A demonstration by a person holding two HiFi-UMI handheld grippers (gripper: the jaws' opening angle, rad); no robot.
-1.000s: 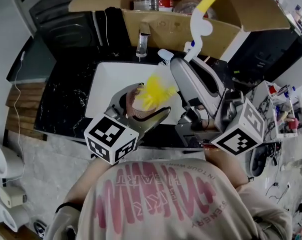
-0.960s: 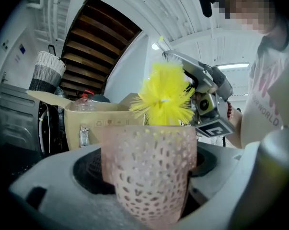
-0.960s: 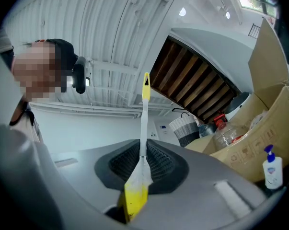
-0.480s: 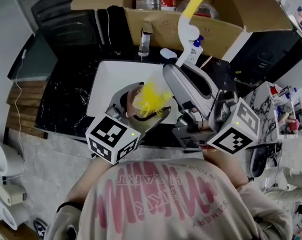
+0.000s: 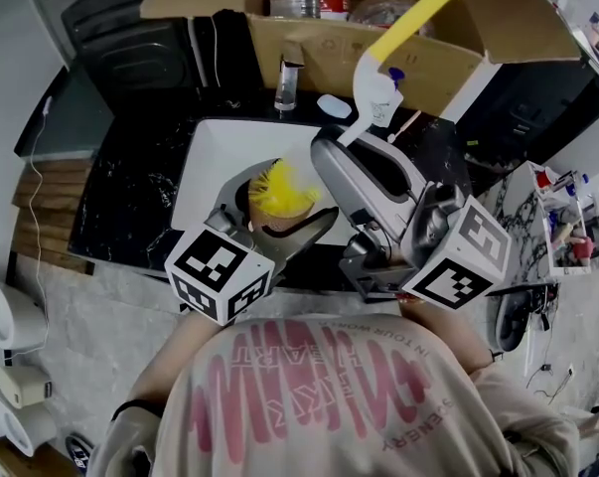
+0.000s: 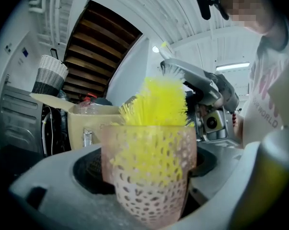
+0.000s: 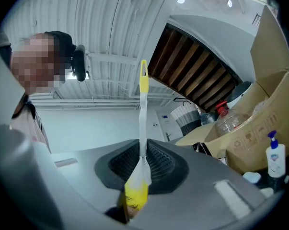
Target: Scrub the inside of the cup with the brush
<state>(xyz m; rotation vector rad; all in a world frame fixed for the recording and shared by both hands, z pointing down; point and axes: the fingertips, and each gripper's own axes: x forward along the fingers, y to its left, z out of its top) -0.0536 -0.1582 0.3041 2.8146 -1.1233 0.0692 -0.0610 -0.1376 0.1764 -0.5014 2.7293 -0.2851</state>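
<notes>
Over the white sink (image 5: pixel 205 162), left tool (image 5: pixel 274 223) was clenched on the cup (image 6: pixel 151 176), one jaw pressed to each side of it. Cup was pinkish, see-through and spotted, with its mouth facing up. Right tool (image 7: pixel 143 162) was clamped on the brush (image 7: pixel 143 109), jaws together on the lower white part of the handle. Handle slanted up and away from the person, yellow at its far end. Yellow bristles sat inside the cup, and a tuft stuck up above the rim. In the left gripper view the bristles showed through the cup wall, filling the upper half. Right tool sat just right of the cup, angled toward it, with its marker cube near the person's chest. Left tool's marker cube sat low at the near edge of the sink. Sink was set in a black marbled counter (image 5: pixel 130 202). Faucet (image 5: pixel 286 82) stood at the far rim of the sink. Pump bottle (image 7: pixel 275 158) with a blue top stood near the faucet, behind the handle in the head view. Open cardboard box (image 5: pixel 309 43) sat at the back of the counter.
</notes>
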